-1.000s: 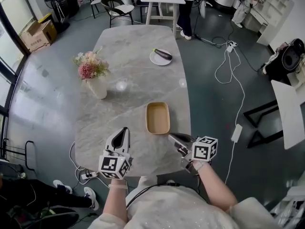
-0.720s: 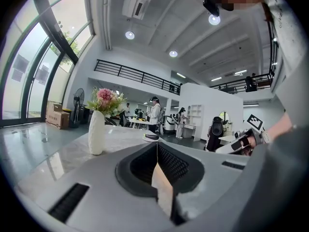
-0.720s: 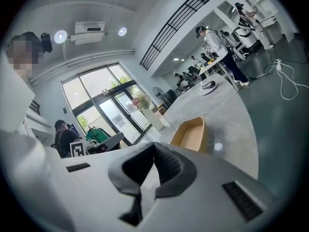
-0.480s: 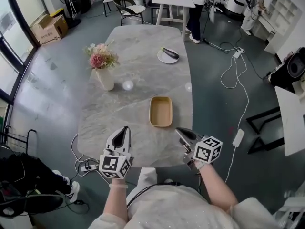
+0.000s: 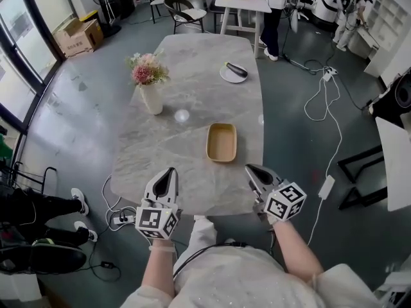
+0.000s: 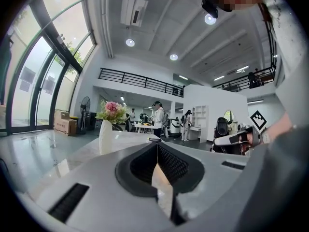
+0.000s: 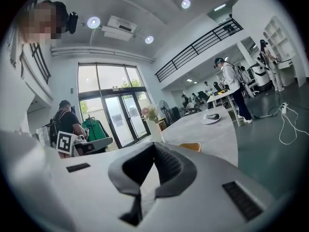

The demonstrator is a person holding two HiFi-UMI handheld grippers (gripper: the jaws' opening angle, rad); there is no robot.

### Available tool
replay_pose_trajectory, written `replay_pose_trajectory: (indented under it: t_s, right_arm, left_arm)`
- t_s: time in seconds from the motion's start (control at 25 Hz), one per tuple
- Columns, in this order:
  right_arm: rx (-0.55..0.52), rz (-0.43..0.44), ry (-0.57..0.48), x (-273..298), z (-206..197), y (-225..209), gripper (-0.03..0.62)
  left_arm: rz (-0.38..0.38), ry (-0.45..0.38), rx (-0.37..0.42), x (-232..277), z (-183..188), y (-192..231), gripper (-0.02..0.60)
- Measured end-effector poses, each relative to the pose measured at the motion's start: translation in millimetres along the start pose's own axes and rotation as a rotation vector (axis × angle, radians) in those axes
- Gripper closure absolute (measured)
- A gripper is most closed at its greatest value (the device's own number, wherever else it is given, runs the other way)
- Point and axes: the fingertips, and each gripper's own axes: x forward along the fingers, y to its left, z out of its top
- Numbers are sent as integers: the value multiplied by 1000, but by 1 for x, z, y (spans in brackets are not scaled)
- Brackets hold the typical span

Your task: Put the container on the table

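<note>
A tan rectangular container lies flat on the grey marble table, right of the middle; its rim shows just past my right jaws in the right gripper view. My right gripper hovers over the table's near right edge, a short way from the container's near corner, shut and empty. My left gripper is over the near edge further left, also shut with nothing in it. In their own views the left gripper and the right gripper both show jaws closed tip to tip.
A white vase of pink flowers stands on the table's left side. A white plate with a dark aubergine sits at the far right. A small glass dome lies mid-table. White cables trail on the floor to the right; a chair stands beyond.
Both grippers have lifted a little near the table's front edge. The right one has rolled from lying on its side to more upright. The container has stayed where it lies.
</note>
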Motion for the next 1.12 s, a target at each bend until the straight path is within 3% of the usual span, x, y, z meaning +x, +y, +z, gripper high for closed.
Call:
replay_pose_trajectory:
  t_s: [0.72,1.12]
  right_arm:
    - [-142,-40,-101,-36,28,11,588]
    - [-169,-36,-118,-44,30,15,588]
  left_arm:
    - [25,-57,30,-29,19,-19,574]
    - [40,-69,42,-39,23,-23,574]
